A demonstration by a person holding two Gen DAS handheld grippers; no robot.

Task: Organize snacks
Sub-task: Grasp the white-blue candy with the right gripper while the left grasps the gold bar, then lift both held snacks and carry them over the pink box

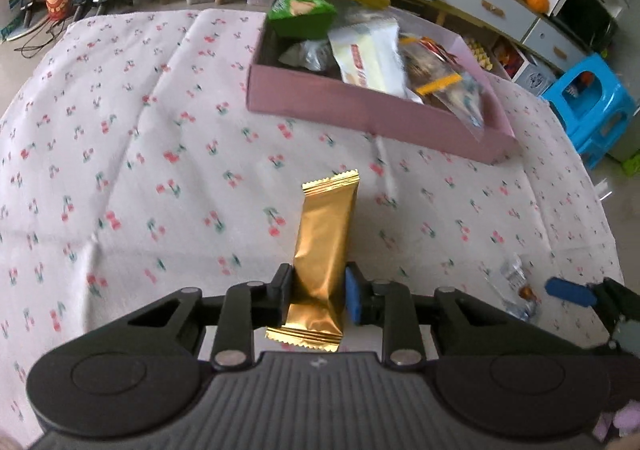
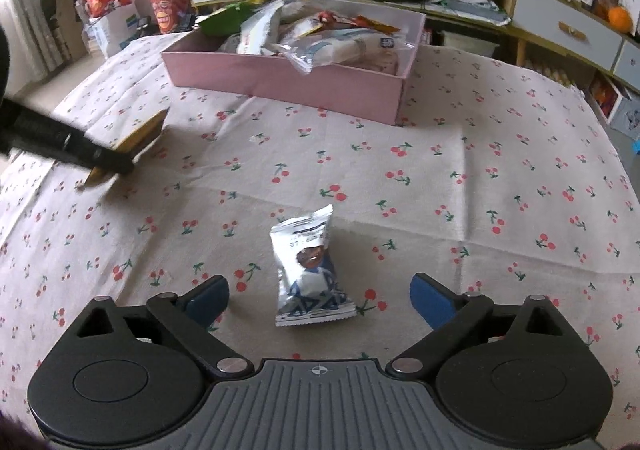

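The left gripper (image 1: 318, 292) has its fingers clamped on a gold snack bar (image 1: 325, 250) held above the cherry-print desk (image 1: 120, 169), while only the right wrist view shows the right gripper (image 2: 319, 300) spread wide around a silver packet (image 2: 310, 270), probably untouched, the pink box (image 2: 280, 79) of snacks beyond.

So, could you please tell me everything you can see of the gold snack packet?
The gold packet is a long, narrow bar wrapper of shiny metallic foil, with crimped, serrated seals at both ends and no print visible. The left gripper is shut on its lower part, jaws pressing both long sides, with the far end pointing toward the pink box. In the right wrist view it is blurred, held over the cherry-print cloth and partly hidden by the gripper; whether it clears the cloth is unclear.
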